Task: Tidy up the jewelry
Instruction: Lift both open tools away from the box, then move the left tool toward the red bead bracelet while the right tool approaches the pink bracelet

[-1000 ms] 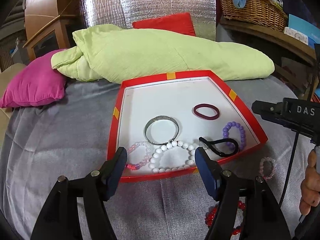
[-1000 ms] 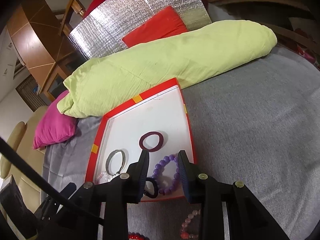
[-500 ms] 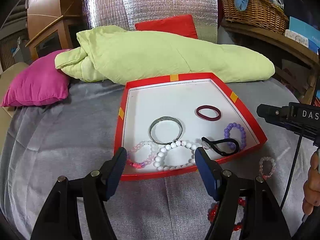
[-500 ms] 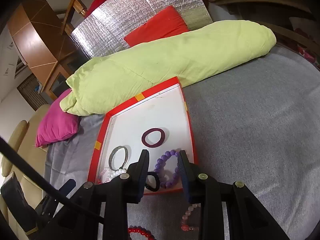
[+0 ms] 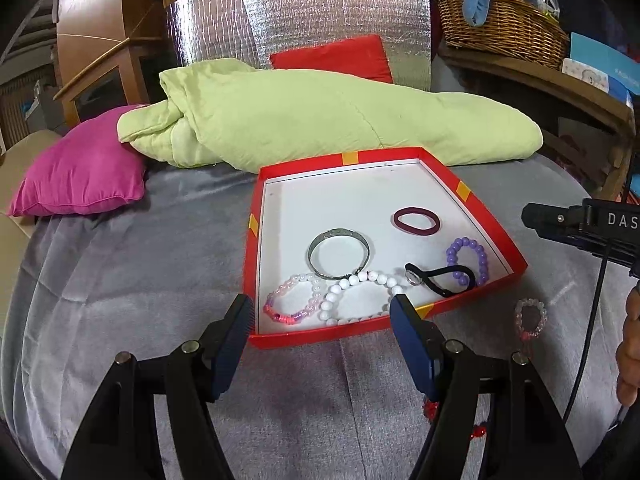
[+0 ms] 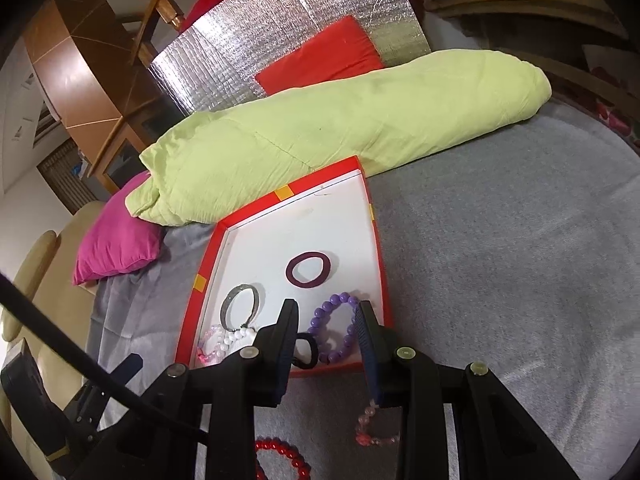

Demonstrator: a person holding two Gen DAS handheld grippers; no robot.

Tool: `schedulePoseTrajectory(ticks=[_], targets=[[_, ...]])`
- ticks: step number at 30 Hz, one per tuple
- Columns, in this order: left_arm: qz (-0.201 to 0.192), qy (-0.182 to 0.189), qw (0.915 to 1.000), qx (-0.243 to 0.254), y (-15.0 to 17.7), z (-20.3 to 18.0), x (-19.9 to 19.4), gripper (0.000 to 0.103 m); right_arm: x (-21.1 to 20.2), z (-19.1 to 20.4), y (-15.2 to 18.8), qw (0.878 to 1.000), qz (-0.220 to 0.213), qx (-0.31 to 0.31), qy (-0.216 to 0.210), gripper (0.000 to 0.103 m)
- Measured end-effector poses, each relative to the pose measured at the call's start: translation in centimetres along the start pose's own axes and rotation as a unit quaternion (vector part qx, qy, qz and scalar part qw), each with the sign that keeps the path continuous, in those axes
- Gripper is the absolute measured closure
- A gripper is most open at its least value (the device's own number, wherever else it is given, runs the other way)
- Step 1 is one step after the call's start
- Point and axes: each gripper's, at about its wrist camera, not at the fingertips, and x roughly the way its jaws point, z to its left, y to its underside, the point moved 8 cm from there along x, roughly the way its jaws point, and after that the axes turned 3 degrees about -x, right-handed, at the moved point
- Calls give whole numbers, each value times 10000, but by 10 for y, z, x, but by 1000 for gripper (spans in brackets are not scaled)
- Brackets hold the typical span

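A red tray (image 5: 486, 216) with a white floor lies on the grey bed. In it are a silver bangle (image 5: 338, 253), a maroon band (image 5: 416, 221), a purple bead bracelet (image 5: 468, 259), a black hair tie (image 5: 440, 280), a white bead bracelet (image 5: 360, 296) and a pink bead bracelet (image 5: 292, 300). My left gripper (image 5: 322, 322) is open and empty just before the tray's near rim. My right gripper (image 6: 326, 322) is open and empty over the tray's near right corner (image 6: 384, 312). A pale pink bracelet (image 5: 530, 318) (image 6: 370, 428) and a red bead bracelet (image 6: 282, 460) lie on the cover outside the tray.
A rolled green blanket (image 5: 320, 120) lies behind the tray, with a magenta cushion (image 5: 80, 176) at the left and a red cushion (image 5: 332, 58) against a silver panel. A wicker basket (image 5: 500, 28) stands on a wooden shelf at the right.
Both grippers have drawn back a little from the tray, so it sits further off in both views. Their jaw openings look the same. The jewelry has not moved.
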Motion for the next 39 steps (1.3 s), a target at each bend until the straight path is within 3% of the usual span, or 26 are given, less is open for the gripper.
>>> schedulePoseTrajectory(ticks=[15, 26, 39], targets=[[-35, 23, 10000, 82, 11, 3, -15, 32, -28, -11, 20, 9995, 51, -220, 214, 71], [87, 460, 9981, 392, 30, -21, -28, 32, -37, -15, 51, 9978, 402, -450, 285, 71], [377, 699, 9931, 861, 55, -52, -28, 32, -38, -21, 70, 9956, 706, -539, 282, 71]])
